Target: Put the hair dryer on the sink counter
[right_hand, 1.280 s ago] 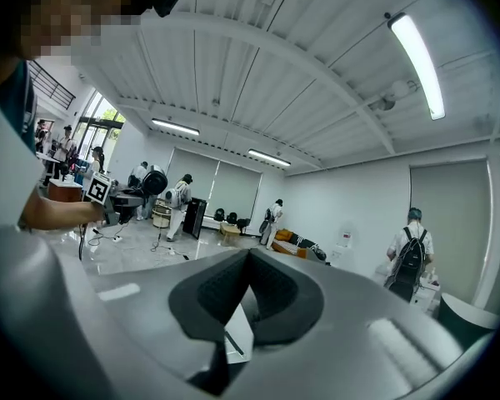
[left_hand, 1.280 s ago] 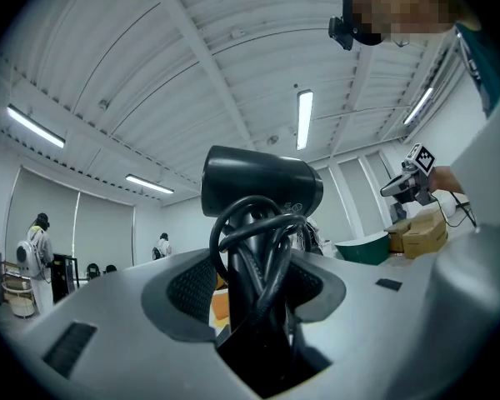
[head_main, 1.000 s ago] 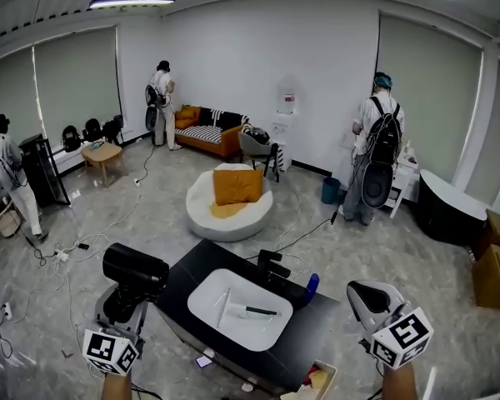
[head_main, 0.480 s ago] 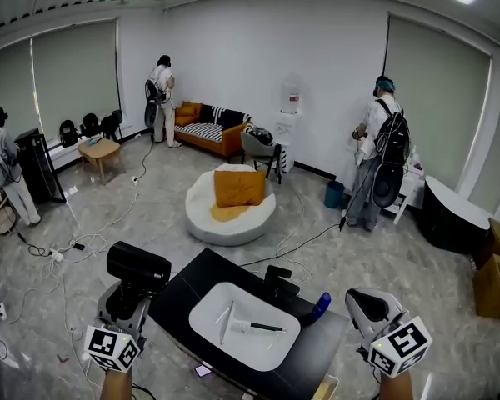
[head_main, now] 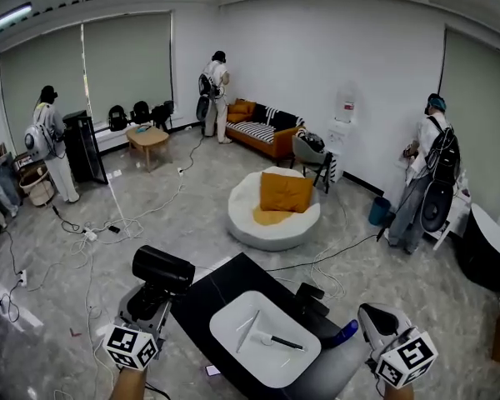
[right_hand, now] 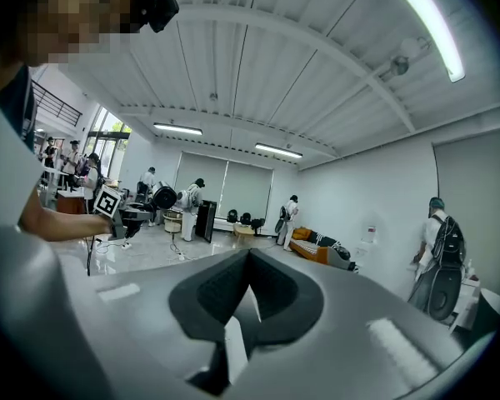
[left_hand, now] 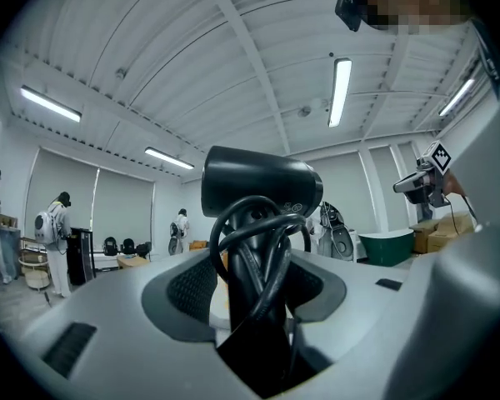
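My left gripper [head_main: 147,301] is shut on the handle of a black hair dryer [head_main: 162,268], held upright just off the left edge of the black sink counter [head_main: 207,288]. In the left gripper view the hair dryer [left_hand: 262,186] stands between the jaws of the left gripper [left_hand: 254,267] with its cord looped round the handle. The white basin [head_main: 262,338] holds a thin black item [head_main: 282,341]. My right gripper [head_main: 373,322] hovers at the counter's right end, shut, and the right gripper view shows nothing between the jaws of the right gripper [right_hand: 250,257].
A black faucet [head_main: 308,299] and a blue bottle [head_main: 344,332] stand at the counter's far side. Beyond it are a white round pouf [head_main: 271,223] with an orange cushion, floor cables [head_main: 92,233], a sofa [head_main: 262,132] and several people by the walls.
The head view has swung to the left, so the counter now sits further right and lower in it. The left gripper still holds the hair dryer beside the counter's left edge.
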`<state>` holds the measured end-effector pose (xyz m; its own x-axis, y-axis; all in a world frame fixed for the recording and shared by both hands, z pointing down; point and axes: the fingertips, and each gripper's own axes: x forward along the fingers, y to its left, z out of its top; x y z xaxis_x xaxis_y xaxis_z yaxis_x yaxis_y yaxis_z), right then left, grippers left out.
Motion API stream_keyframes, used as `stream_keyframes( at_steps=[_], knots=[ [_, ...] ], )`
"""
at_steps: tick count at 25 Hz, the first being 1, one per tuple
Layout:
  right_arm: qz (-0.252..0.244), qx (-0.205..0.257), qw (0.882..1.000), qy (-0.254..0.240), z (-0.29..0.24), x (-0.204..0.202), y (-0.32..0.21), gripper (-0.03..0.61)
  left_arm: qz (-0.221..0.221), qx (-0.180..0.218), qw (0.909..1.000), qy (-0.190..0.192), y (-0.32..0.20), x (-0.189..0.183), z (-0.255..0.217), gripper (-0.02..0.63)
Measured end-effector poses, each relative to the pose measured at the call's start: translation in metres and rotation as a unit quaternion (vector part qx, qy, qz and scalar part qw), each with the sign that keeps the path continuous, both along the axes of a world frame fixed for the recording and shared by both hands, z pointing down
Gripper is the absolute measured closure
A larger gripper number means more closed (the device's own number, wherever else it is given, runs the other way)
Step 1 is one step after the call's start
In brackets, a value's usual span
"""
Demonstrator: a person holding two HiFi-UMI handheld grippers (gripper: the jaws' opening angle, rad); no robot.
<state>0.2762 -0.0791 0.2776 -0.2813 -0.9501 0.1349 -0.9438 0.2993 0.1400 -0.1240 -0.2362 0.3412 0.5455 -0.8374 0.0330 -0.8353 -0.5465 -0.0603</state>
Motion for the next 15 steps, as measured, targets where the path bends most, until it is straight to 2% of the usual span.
stream_keyframes(
  at_steps=[10,15],
  knots=[
    [-0.050,-0.038,0.998,-0.010,0.045,-0.018,-0.061,0.568,-0.046,-0.051,0.9976,-0.010,-0.027,-0.015,0.063,0.400],
    [-0.068,-0.061,0.996,-0.009,0.073,-0.031,-0.082,0.568,-0.060,-0.083,0.9947,-0.001,-0.047,-0.023,0.105,0.400]
  ],
)
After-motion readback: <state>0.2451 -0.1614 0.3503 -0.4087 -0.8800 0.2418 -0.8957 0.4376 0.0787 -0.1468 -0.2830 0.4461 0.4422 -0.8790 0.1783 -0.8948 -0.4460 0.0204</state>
